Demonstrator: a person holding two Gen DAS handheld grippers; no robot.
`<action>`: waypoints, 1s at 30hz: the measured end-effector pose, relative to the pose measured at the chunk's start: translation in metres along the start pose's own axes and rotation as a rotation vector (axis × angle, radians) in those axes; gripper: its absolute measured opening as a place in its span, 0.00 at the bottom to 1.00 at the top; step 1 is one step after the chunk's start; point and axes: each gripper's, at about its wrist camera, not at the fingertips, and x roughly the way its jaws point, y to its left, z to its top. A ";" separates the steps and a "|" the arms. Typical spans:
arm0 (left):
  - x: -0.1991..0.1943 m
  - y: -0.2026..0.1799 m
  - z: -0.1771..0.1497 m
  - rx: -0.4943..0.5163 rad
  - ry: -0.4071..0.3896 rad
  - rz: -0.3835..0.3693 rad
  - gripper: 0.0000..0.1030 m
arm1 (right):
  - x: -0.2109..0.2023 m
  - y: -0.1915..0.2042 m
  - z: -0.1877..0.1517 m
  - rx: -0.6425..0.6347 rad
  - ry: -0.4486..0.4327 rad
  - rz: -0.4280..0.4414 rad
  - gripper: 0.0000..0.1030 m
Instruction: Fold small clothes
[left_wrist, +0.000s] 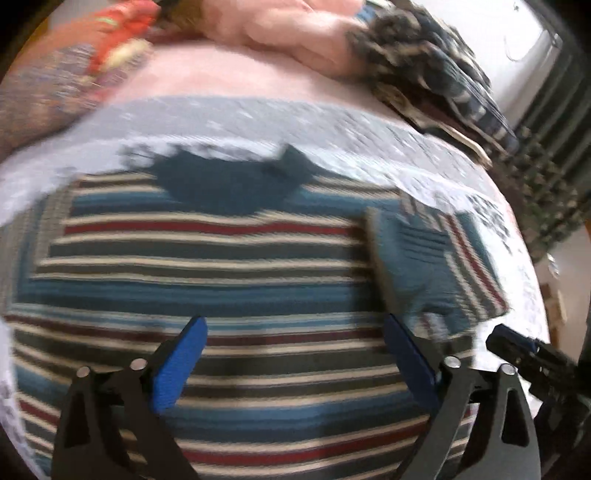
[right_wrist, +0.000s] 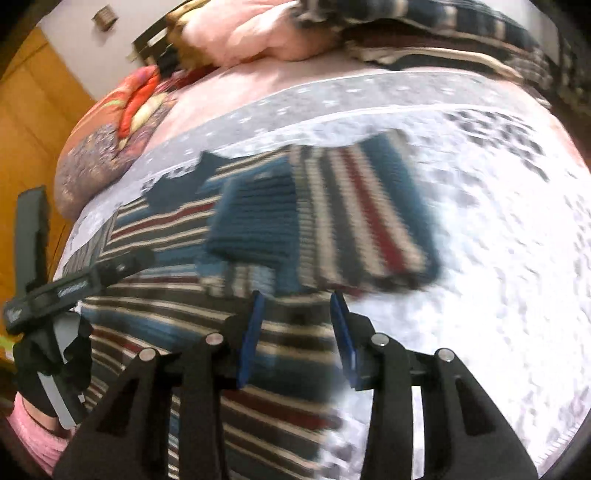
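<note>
Two grippers hang over a striped knit sweater (left_wrist: 221, 266) that lies flat on the white patterned bed cover (right_wrist: 498, 258). One sleeve (right_wrist: 332, 221) is folded across the sweater body. The left gripper (left_wrist: 293, 332) has its blue fingers (left_wrist: 181, 365) wide apart and holds nothing. The right gripper (right_wrist: 297, 314) has its fingers narrower but still apart, also empty. Other clothes (right_wrist: 258, 33) are piled at the far side of the bed.
</note>
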 end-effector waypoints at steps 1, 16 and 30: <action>0.008 -0.007 0.002 -0.003 0.018 -0.019 0.87 | -0.002 -0.006 -0.002 0.009 -0.001 -0.004 0.37; 0.017 -0.031 0.013 0.001 -0.045 -0.138 0.15 | -0.007 -0.035 -0.008 0.087 -0.027 -0.001 0.38; -0.021 0.070 0.019 -0.037 -0.107 -0.074 0.15 | 0.037 0.020 0.041 0.040 0.022 0.155 0.38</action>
